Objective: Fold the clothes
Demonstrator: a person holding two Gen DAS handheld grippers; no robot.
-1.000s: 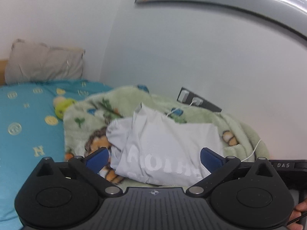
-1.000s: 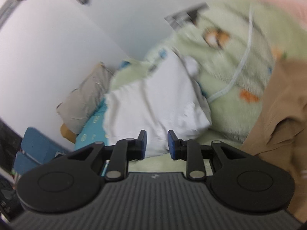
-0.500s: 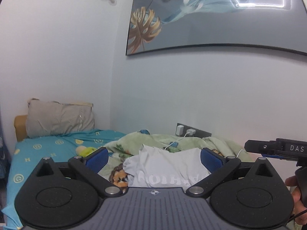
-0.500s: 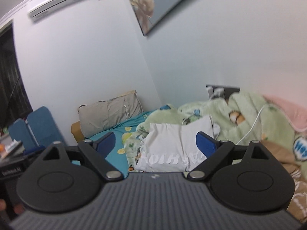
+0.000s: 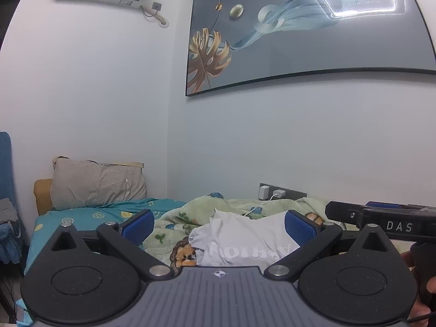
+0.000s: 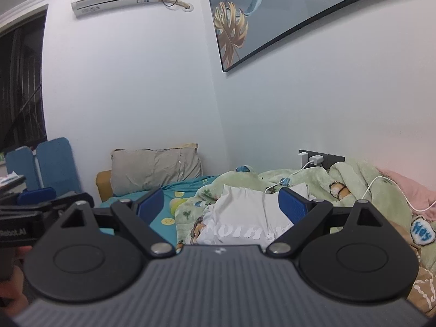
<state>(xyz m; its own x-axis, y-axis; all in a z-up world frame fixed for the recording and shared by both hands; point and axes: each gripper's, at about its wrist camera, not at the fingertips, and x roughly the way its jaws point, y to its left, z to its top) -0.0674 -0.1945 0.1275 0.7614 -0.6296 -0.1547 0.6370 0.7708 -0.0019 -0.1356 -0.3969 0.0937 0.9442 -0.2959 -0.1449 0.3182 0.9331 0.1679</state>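
Observation:
A folded white T-shirt with white lettering lies on a green cartoon blanket on the bed; it also shows in the right wrist view. My left gripper is open and empty, held back from the shirt and level with it. My right gripper is open and empty, also back from the shirt. Each gripper shows at the edge of the other's view: the right one and the left one.
A grey pillow leans at the head of the bed on a teal sheet. A white charging cable runs from a wall socket over the blanket. A pink cloth and a brown garment lie right. Blue chairs stand left.
Both grippers have pulled back and tilted up from the shirt, so the wall and picture now fill the views. My right gripper has gone from nearly shut to wide open.

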